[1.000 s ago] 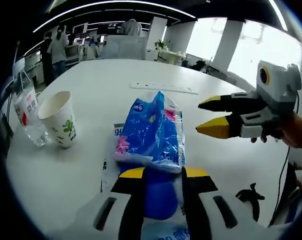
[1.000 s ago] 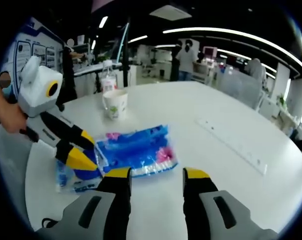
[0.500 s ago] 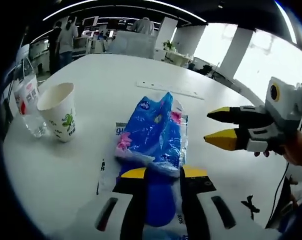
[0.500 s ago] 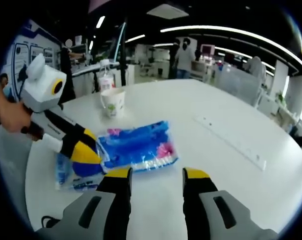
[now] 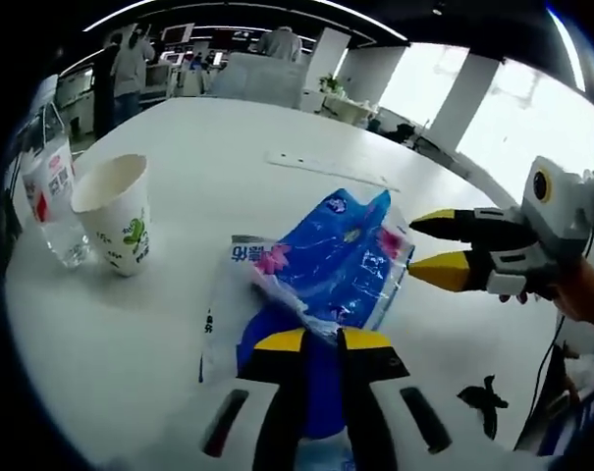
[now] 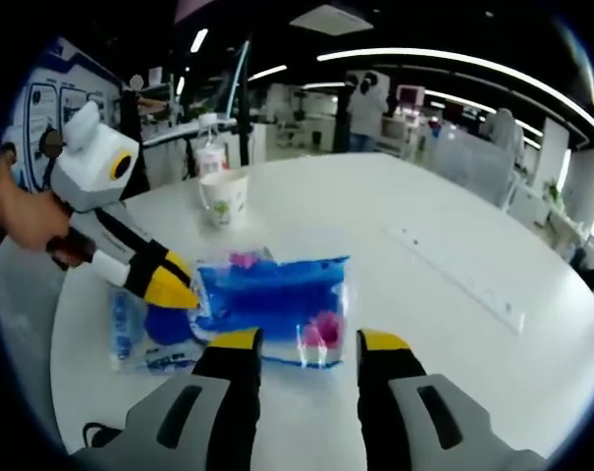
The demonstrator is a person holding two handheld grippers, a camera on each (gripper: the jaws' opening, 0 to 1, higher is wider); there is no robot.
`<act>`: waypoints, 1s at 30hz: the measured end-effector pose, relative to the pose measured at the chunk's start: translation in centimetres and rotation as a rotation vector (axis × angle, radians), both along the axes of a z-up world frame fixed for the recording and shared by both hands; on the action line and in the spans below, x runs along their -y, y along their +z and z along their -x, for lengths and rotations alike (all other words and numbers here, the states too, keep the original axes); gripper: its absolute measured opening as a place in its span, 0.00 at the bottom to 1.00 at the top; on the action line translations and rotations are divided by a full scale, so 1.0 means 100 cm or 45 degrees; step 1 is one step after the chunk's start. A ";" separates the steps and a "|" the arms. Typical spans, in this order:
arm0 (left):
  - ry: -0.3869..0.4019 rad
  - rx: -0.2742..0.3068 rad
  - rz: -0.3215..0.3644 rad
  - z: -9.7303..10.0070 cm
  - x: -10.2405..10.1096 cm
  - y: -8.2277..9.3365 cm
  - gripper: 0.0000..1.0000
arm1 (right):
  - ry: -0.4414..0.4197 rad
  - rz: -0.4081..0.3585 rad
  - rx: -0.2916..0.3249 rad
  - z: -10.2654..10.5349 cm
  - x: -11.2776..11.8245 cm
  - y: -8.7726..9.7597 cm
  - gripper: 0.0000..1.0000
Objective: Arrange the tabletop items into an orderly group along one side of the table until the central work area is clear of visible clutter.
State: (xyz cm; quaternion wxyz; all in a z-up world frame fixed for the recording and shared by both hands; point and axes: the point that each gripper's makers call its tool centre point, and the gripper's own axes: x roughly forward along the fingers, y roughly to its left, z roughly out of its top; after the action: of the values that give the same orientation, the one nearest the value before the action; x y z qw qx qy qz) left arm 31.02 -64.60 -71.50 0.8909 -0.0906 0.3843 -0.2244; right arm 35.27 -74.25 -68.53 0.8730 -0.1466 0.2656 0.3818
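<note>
Up close, left claw (image 5: pixel 319 340) pinches blue packet (image 5: pixel 328 267).

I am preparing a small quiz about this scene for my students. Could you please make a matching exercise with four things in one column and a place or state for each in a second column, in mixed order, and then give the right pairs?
Things
1. left gripper
2. right gripper
3. paper cup
4. blue tissue pack

Places or states
A. jaws apart, holding nothing
B. stands upright beside a plastic bottle
C. jaws closed on blue plastic packaging
D. one end lifted off the white table

Pairs: 1-C, 2-A, 3-B, 4-D
</note>
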 end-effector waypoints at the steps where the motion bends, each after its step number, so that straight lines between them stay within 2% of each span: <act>1: -0.007 0.005 -0.004 0.000 -0.001 0.000 0.06 | 0.001 0.002 0.001 0.000 0.000 0.000 0.34; 4: -0.030 0.004 -0.016 0.001 -0.002 0.001 0.05 | 0.000 0.013 -0.003 0.000 -0.001 -0.001 0.31; 12: -0.045 0.021 -0.042 0.000 -0.007 0.004 0.04 | -0.030 0.063 -0.030 0.002 0.008 -0.009 0.14; 14: -0.049 0.025 -0.047 0.000 -0.006 0.006 0.03 | -0.032 0.070 -0.035 0.003 0.010 -0.009 0.07; 17: -0.055 0.022 -0.045 -0.001 -0.006 0.006 0.03 | -0.037 0.074 -0.060 0.006 0.012 -0.011 0.05; 23: -0.070 0.031 -0.066 -0.002 -0.004 0.007 0.02 | -0.030 0.074 -0.062 0.009 0.013 -0.008 0.00; 30: -0.083 0.041 -0.060 -0.004 0.000 0.014 0.02 | -0.045 0.082 -0.059 0.009 0.021 -0.004 0.00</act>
State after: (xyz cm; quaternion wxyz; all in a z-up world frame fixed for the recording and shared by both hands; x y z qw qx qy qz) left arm 31.39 -64.61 -70.08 0.8911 -0.0532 0.3777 -0.2457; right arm 34.37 -76.31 -68.97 0.8682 -0.1609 0.3004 0.3608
